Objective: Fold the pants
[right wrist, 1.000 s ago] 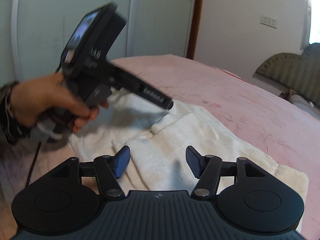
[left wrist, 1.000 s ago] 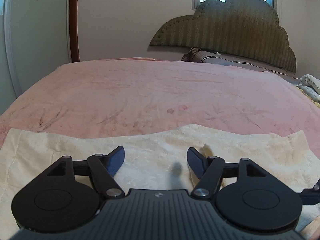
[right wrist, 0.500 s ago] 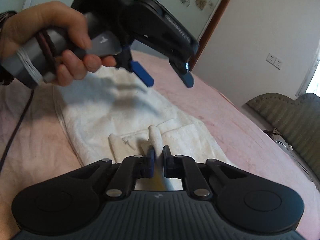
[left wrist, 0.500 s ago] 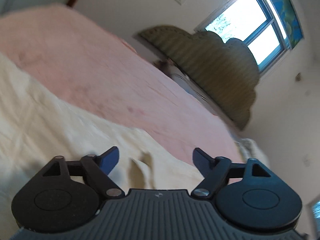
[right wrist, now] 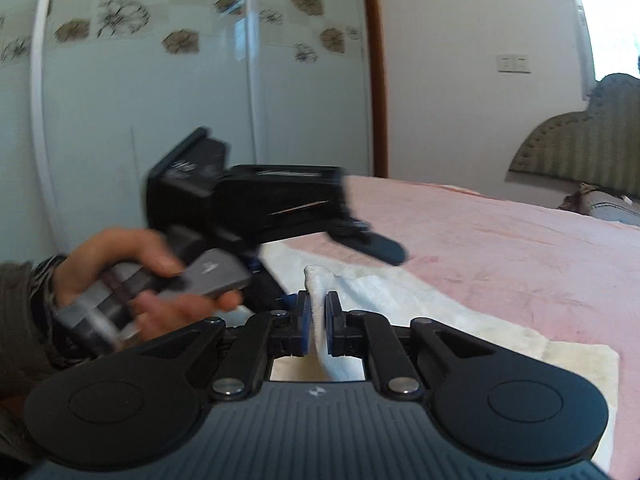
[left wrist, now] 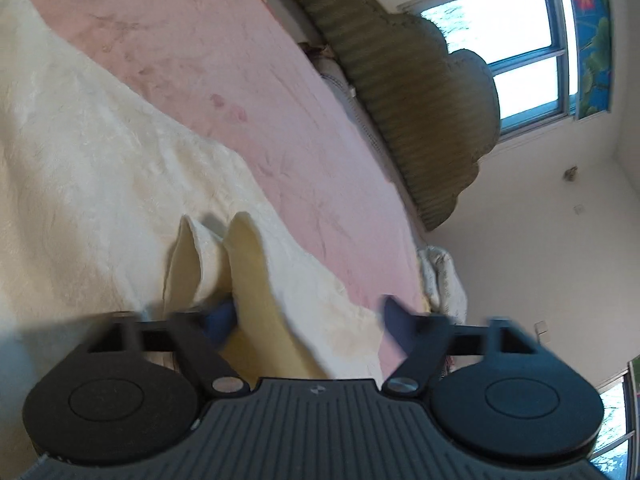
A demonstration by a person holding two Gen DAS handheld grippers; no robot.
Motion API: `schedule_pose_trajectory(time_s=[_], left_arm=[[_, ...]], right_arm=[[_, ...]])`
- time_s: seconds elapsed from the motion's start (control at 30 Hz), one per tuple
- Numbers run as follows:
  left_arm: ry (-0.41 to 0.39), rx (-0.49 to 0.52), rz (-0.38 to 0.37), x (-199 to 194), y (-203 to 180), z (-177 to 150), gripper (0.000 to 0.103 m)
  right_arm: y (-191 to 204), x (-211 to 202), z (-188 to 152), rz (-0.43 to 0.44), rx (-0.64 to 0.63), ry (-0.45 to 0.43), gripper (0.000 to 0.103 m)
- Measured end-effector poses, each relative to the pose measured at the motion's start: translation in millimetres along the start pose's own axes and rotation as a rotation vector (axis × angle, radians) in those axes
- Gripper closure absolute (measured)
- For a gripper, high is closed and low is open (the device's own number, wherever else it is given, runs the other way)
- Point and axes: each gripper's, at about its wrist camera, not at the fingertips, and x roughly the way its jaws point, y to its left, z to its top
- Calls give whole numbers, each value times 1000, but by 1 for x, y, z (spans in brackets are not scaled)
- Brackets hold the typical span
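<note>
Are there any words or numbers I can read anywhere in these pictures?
No text can be read.
Left gripper: pale marks on its black body, too blurred to read.
Each gripper's grey base: only a tiny logo mark, no letters.
Wardrobe door: flower pictures, no words.
Wall switches: no labels visible.
</note>
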Motion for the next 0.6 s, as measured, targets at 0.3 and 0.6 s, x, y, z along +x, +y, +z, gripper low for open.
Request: schedule_pose_trajectory(time_s=[0.3,0.6], left_arm=[[-88,212,113,-31,-21,-15,93],[-134,308,269,-36,-20,-24,93]], right_arm=[[13,16,-14,56,-48,72,95],[16,27,-17,112,-24,84,95]])
